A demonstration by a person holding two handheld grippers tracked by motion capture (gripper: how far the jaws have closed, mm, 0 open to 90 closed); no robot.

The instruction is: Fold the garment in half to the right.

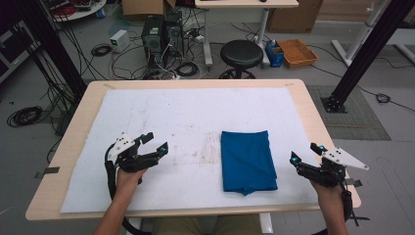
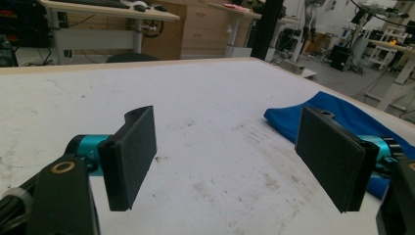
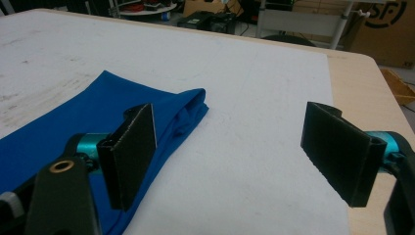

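Observation:
A folded blue cloth (image 1: 247,160) lies flat on the white mat (image 1: 186,117), right of the table's middle. My left gripper (image 1: 154,142) hovers over the mat to the cloth's left, jaws wide apart with nothing between them; in the left gripper view (image 2: 230,156) the blue cloth (image 2: 337,115) lies beyond the right-hand jaw. My right gripper (image 1: 306,152) sits near the table's right front corner, open and empty. In the right gripper view (image 3: 230,152) the cloth's (image 3: 98,112) folded edge lies under and past the left-hand jaw, not touching it.
The wooden table (image 1: 313,112) borders the mat on all sides. Behind the table stand a black stool (image 1: 241,53), computer towers (image 1: 161,32) with tangled cables, and a cardboard tray (image 1: 296,52). Black frame posts (image 1: 364,54) rise at both sides.

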